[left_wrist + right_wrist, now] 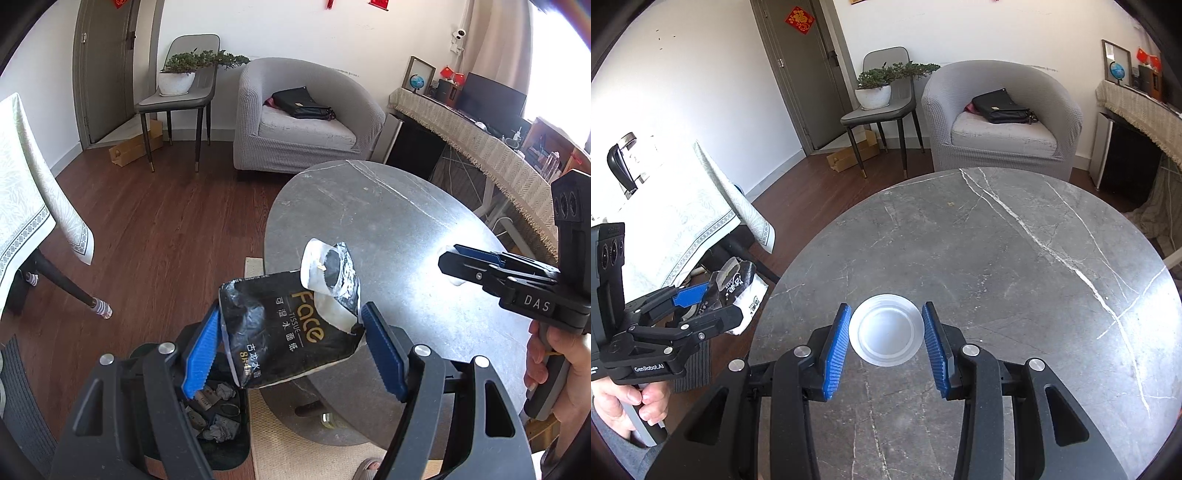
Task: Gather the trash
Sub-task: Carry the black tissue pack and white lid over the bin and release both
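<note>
Between the jaws of the left gripper (290, 341) sits a crumpled black tissue pack (284, 325) with gold "Face" letters and a torn white opening; both blue pads press on its sides, so it is gripped, off the edge of the round grey tabletop (388, 221). On this tabletop a clear plastic cup (885, 329) stands upright between the jaws of the right gripper (885, 341); the pads are just beside its rim, and I cannot tell if they touch. Only the left wrist view shows a black bin (218, 417) with crumpled paper under the pack.
</note>
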Demonstrator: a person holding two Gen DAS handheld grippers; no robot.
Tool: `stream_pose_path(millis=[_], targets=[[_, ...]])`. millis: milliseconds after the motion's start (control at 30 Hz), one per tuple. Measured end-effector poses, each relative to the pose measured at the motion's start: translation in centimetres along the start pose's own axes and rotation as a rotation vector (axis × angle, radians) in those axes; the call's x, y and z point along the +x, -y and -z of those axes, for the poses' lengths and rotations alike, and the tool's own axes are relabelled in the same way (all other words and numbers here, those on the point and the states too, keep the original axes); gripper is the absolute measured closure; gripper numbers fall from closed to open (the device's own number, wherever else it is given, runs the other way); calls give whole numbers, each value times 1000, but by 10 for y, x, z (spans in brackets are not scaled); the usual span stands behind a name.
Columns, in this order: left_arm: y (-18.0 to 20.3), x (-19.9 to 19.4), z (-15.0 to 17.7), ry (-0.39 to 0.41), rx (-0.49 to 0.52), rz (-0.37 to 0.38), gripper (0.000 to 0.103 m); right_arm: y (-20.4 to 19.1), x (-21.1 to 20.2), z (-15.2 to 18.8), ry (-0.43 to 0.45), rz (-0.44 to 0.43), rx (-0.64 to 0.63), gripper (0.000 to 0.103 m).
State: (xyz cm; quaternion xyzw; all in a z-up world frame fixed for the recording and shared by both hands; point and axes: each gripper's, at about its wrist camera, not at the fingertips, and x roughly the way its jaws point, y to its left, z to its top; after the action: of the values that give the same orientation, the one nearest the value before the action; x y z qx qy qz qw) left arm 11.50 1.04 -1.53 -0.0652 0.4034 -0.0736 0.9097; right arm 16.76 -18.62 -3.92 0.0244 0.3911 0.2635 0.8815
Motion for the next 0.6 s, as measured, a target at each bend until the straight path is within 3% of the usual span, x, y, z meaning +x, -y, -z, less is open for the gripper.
stream_pose_path(millis=[600], targets=[[-80,12,43,-113,-67,-41,27,-86,31,-11,-35,-143,-85,63]])
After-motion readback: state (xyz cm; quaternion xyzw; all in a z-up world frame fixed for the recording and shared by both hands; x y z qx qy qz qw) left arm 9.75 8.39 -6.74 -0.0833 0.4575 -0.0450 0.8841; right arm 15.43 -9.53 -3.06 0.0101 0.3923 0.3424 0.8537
